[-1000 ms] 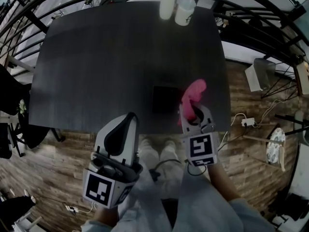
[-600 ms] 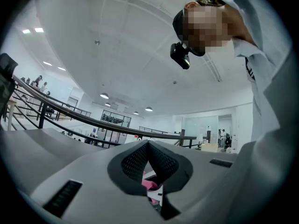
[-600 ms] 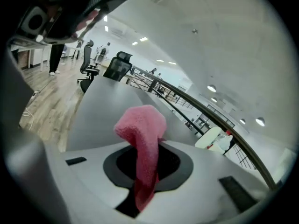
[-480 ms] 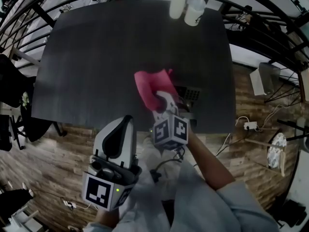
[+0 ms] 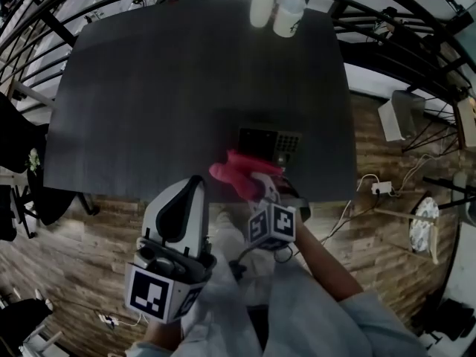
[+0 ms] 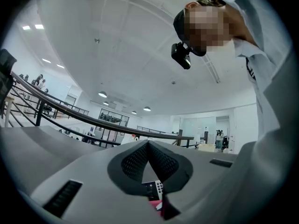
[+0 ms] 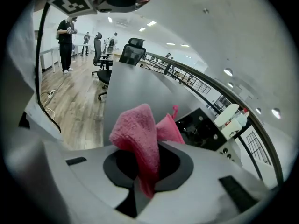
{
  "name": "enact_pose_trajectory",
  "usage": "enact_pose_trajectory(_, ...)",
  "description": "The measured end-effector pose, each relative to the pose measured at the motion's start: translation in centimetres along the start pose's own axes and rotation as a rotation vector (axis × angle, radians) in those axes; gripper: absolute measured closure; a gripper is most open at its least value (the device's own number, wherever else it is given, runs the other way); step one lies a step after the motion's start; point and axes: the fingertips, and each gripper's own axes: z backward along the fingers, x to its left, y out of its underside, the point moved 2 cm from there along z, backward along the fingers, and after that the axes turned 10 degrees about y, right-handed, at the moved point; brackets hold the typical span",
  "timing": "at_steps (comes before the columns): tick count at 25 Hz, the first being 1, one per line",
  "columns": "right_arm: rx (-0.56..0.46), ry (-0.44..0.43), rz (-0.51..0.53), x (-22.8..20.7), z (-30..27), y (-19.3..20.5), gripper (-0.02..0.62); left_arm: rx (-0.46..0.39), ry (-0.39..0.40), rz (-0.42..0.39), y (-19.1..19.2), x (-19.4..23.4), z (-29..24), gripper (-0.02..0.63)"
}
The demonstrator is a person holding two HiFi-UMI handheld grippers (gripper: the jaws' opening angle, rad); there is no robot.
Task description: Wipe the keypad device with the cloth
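Note:
The dark keypad device (image 5: 269,143) lies flat near the front edge of the black table (image 5: 149,88). My right gripper (image 5: 258,180) is shut on a pink cloth (image 5: 236,171), which bunches at the device's near left corner. The right gripper view shows the cloth (image 7: 138,129) pinched in the gripper (image 7: 148,167), with the keypad device (image 7: 201,127) just beyond it. My left gripper (image 5: 198,181) is shut and holds nothing, off the table's front edge. Past the left gripper (image 6: 148,143), a sliver of the keypad device (image 6: 152,189) shows.
Two white bottles (image 5: 275,6) stand at the table's far edge, also seen as bottles (image 7: 231,118) behind the device. Black railings ring the table. A power strip (image 5: 381,188) lies on the wood floor at right. Office chairs (image 7: 133,52) stand beyond the table's left end.
My right gripper carried the pink cloth from the device's right side across it to the left, then back to its near left corner. The left gripper stayed put.

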Motion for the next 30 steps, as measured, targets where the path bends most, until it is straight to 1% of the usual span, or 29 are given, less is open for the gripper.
enact_pose_trajectory(4,0.052,0.005,-0.085,-0.8,1.5,3.2,0.554,0.014,0.039,-0.003,0.2,-1.2,-0.9,0.606)
enact_pose_trajectory(7,0.104,0.027,-0.171,-1.7,2.6,5.9,0.554,0.011,0.061,-0.013,0.2,-2.0,-1.6,0.606)
enact_pose_trajectory(11,0.141,0.078,-0.344,-3.8,4.3,8.7,0.554,0.016,0.088,-0.031,0.1,-2.9,-2.4,0.606)
enact_pose_trajectory(13,0.143,0.109,-0.434,-4.8,5.1,9.4,0.554,0.009,0.098,-0.043,-0.2,-3.2,-2.8,0.606)
enact_pose_trajectory(15,0.133,0.145,-0.502,-5.8,6.1,9.9,0.554,0.009,0.111,-0.039,-0.4,-3.8,-3.1,0.606)
enact_pose_trajectory(19,0.07,0.213,-0.587,-7.9,8.5,9.2,0.554,0.012,0.133,-0.053,-0.7,-4.8,-3.8,0.606)
enact_pose_trajectory(22,0.001,0.25,-0.614,-9.7,10.4,7.6,0.554,0.009,0.143,-0.067,-0.9,-5.2,-4.2,0.606)
enact_pose_trajectory(30,-0.288,0.386,-0.66,-14.5,16.0,1.2,0.554,-0.023,0.143,-0.117,-2.3,-5.9,-4.8,0.606)
